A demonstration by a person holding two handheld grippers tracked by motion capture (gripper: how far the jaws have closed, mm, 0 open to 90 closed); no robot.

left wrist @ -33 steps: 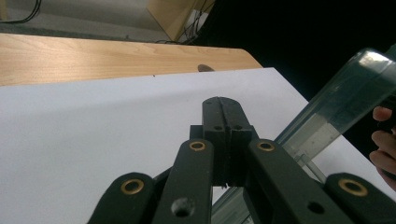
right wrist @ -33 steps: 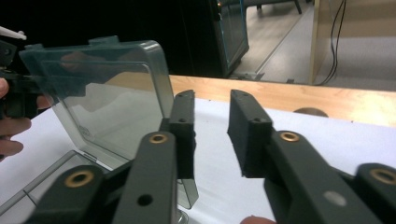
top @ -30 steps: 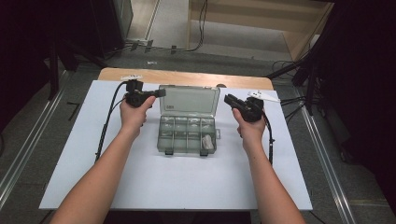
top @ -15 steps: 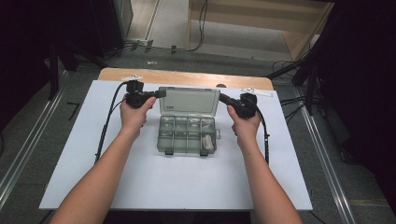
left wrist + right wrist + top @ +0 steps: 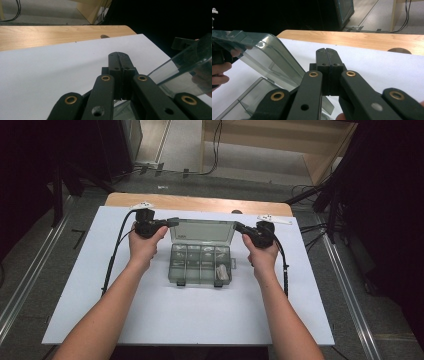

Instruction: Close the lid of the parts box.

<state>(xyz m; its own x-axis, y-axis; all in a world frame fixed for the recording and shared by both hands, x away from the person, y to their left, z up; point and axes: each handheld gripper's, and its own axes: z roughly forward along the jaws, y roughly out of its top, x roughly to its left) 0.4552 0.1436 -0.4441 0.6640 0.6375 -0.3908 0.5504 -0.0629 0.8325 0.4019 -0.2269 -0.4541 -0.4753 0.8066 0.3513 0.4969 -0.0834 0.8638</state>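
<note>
Looks like a lab or recording workspace I'm in, not a home. My table point(image 5: 75, 285) is a wooden top covered with a plain white sheet, wood edge point(image 5: 200, 202) showing along the far side. Bare grey concrete-type floor point(image 5: 190, 150) at the top centre of the frame, with loose black cables point(image 5: 216, 145) running across it. Metal rails point(image 5: 30, 285) run down the floor at left and right of the frame. A pale wooden bench or crate point(image 5: 295, 150) sits upper right. Dark curtained or blacked-out areas fill upper left and right side. Dark stand legs point(image 5: 75, 175) upper left suggest rig equipment.
</note>
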